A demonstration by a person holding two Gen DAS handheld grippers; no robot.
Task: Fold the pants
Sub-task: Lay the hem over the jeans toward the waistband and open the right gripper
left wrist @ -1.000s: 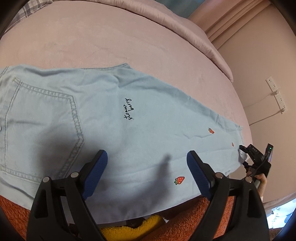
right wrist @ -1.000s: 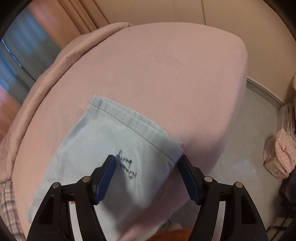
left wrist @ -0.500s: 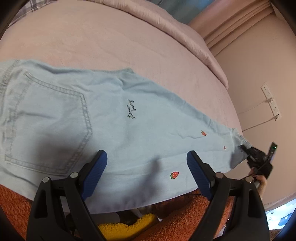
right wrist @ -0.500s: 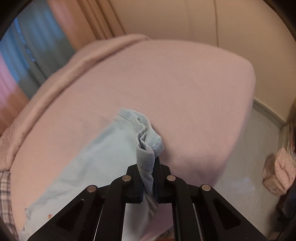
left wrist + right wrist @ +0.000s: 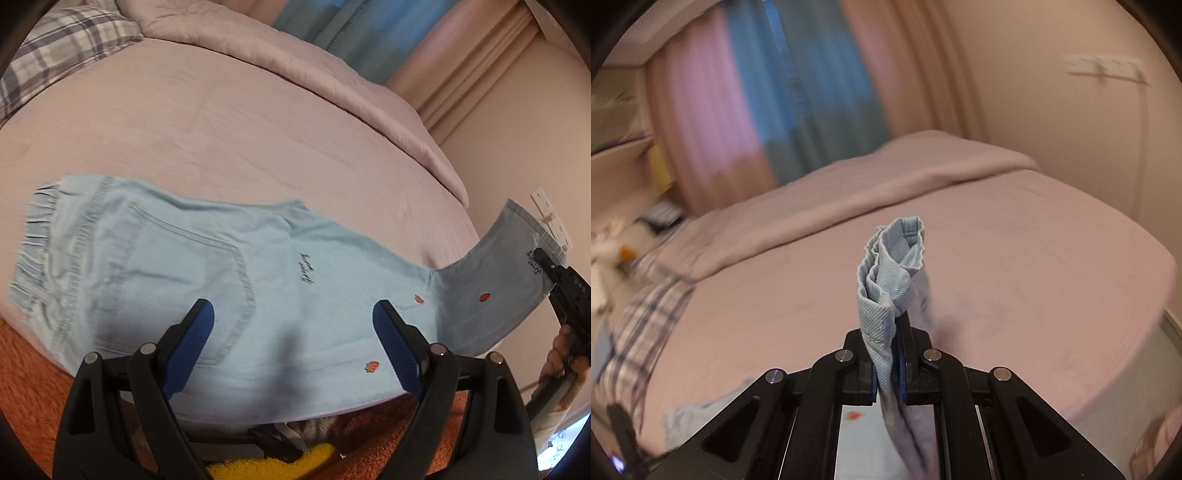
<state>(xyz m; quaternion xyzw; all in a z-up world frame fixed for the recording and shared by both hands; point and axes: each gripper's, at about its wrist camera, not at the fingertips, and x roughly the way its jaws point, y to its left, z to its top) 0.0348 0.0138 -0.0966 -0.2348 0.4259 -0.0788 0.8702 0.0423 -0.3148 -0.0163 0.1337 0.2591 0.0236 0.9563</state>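
Room: we see a bed [image 5: 258, 122] under a pink sheet, a plaid pillow [image 5: 62, 48] at its head and pink and blue curtains [image 5: 783, 92] behind it.
Pants: our pale blue pants [image 5: 177, 266] lie flat along the near edge of the bed, elastic waistband to the left in the left wrist view, back pocket facing up, small strawberry motifs and dark script on the leg.
Leg end: we see the cuff end [image 5: 517, 266] lifted off the sheet at the right of that view, bent upward with its hem uppermost.
Right hand-held gripper: our right hand-held gripper [image 5: 890, 369] has just closed and now pinches the bunched hem; folded denim stands up from between its pads, above the bed.
Left hand-held gripper: our left hand-held gripper [image 5: 291, 332] stands wide, with the thigh and pocket area visible between its blue pads [image 5: 192, 343]; nothing is between them.
Nearby: we see orange fabric [image 5: 29, 376] and a yellow cloth [image 5: 280, 465] at the near bottom edge, and a white power strip [image 5: 550, 218] on the wall.
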